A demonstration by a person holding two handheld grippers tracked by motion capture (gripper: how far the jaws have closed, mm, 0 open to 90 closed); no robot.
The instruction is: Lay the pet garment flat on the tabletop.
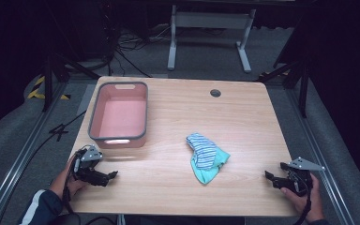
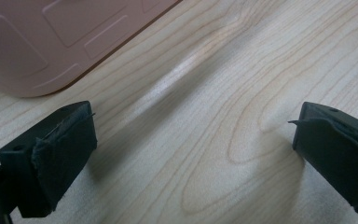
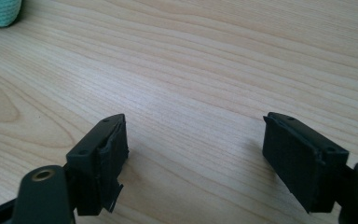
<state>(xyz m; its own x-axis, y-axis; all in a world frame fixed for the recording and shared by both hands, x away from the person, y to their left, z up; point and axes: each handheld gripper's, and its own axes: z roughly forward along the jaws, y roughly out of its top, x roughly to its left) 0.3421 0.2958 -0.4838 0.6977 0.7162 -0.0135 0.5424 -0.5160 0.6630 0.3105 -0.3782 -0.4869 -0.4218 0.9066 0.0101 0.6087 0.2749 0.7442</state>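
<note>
Near the middle of the counter (image 1: 243, 117) lies a crumpled pair of cloths (image 1: 206, 157) — one striped, one green, overlapping. A pink bin (image 1: 119, 115) stands well apart at the far left. Both grippers rest near the front edge, left gripper (image 1: 108, 177) and right gripper (image 1: 272, 177), fingers spread wide and empty. A pinch might lift only one cloth — or drag both, since they overlap.

Bright surface, dark room.
Overhead light falls evenly on the wooden surface (image 1: 243, 117) while the surroundings sink into black; a pale glare streak crosses the left gripper view, and soft shadows sit under the slightly blurred near tongs.
</note>
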